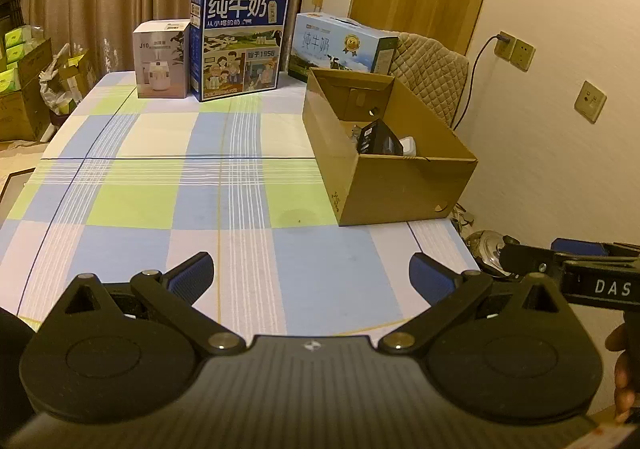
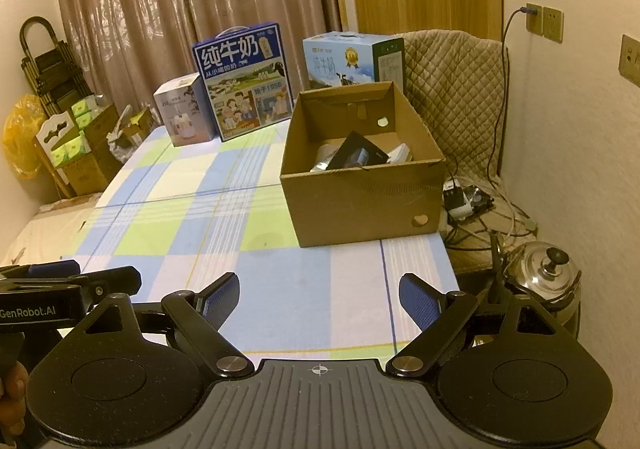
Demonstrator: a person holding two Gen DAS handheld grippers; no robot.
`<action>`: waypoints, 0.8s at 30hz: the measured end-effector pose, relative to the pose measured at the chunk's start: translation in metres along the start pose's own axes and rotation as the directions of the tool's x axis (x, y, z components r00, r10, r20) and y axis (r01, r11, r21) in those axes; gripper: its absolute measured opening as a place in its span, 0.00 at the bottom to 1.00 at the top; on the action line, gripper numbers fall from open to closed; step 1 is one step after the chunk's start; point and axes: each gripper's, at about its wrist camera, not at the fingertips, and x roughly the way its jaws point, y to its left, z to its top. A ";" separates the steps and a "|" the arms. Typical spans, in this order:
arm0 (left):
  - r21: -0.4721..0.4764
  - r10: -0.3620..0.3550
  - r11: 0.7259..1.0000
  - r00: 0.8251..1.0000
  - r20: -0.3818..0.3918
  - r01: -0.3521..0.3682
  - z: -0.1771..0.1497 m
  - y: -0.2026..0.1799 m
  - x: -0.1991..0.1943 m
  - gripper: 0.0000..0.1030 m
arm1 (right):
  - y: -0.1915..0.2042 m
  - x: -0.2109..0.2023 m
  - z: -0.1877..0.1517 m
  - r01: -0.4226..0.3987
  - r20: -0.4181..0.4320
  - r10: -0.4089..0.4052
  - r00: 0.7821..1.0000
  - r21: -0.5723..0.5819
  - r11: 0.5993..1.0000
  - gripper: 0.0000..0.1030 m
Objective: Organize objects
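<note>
two spread, empty grippers hover over the checked tablecloth (image 1: 248, 169); we judge the sorting nearly done, since nothing loose lies on the cloth. largest first: the smooth plaid cloth, then the open corrugated cardboard box (image 2: 360, 193) at its right edge, already holding a glossy black item (image 2: 360, 155) and pale packets. our left gripper (image 1: 310, 275) and right gripper (image 2: 318, 299) show ribbed blue pads wide apart. next we'd look for anything left.

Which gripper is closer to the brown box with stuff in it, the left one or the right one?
Probably the right gripper. The cardboard box sits almost straight ahead of it, while from the left gripper the box lies off to the right. Both are open and empty.
</note>
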 end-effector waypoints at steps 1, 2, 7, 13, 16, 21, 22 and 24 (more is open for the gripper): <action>-0.001 0.000 1.000 1.000 -0.001 0.000 0.000 0.000 0.000 0.99 | 0.000 0.000 0.000 0.000 0.000 0.000 1.000 0.001 1.000 0.82; -0.002 -0.002 1.000 1.000 -0.001 0.001 0.000 0.000 0.000 0.99 | 0.000 0.000 0.000 -0.001 0.000 0.001 1.000 0.001 1.000 0.82; 0.001 -0.004 1.000 1.000 -0.004 0.004 -0.001 0.000 0.001 0.99 | 0.001 0.000 -0.001 -0.001 -0.001 0.001 1.000 0.000 1.000 0.82; 0.001 -0.006 1.000 1.000 -0.004 0.006 -0.002 0.000 0.001 0.99 | 0.001 0.000 -0.001 -0.001 0.000 0.001 1.000 0.000 1.000 0.82; 0.003 -0.007 1.000 1.000 -0.004 0.007 -0.003 0.000 0.001 0.99 | 0.001 0.000 -0.002 -0.002 0.001 0.002 1.000 -0.001 1.000 0.82; 0.002 -0.007 1.000 1.000 -0.003 0.007 -0.003 0.000 0.001 0.99 | 0.004 0.001 -0.004 -0.005 0.000 0.005 1.000 -0.003 1.000 0.82; 0.002 -0.007 1.000 1.000 -0.002 0.007 -0.003 -0.001 0.001 0.99 | 0.004 0.001 -0.004 -0.005 -0.001 0.005 1.000 -0.003 1.000 0.82; 0.002 -0.008 1.000 1.000 -0.002 0.008 -0.003 -0.001 0.001 0.99 | 0.004 0.001 -0.004 -0.006 -0.002 0.006 1.000 -0.003 1.000 0.82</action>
